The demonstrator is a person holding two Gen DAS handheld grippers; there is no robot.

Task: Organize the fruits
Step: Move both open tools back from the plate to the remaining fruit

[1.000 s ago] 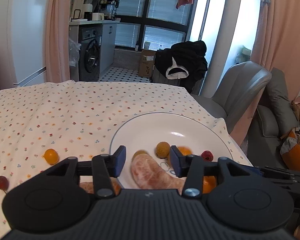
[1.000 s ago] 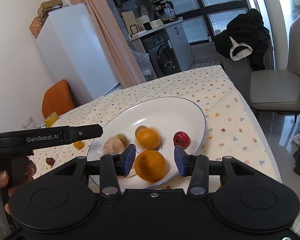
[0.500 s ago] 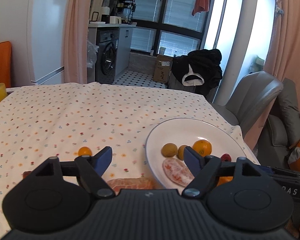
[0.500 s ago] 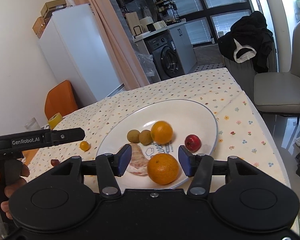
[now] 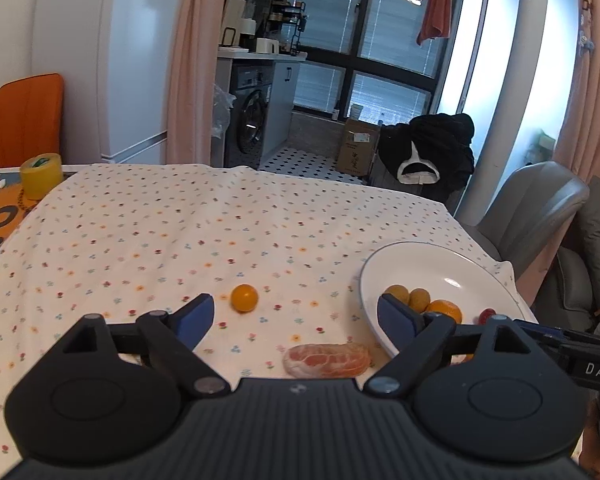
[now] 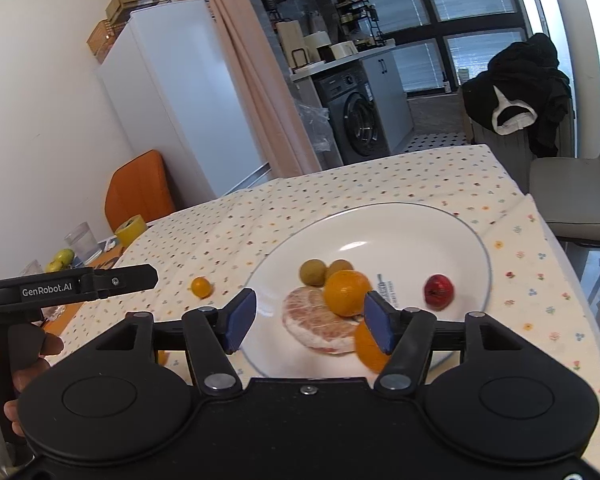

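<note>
Fruits [image 6: 346, 293] between wide, empty tongs [image 6: 310, 320]

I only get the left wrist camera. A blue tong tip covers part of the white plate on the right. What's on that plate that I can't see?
Observer: A peeled citrus piece lies on the plate, beside the orange that you can see.
Operator: Is the other pair of tongs holding something? I only see its black body.
Observer: No. The right tongs are open and empty, above the plate's near edge.
Operator: Anything near that yellow roll at the far left?
Observer: Yes, a clear glass stands next to the yellow roll, with a small green fruit beside the glass.
</note>
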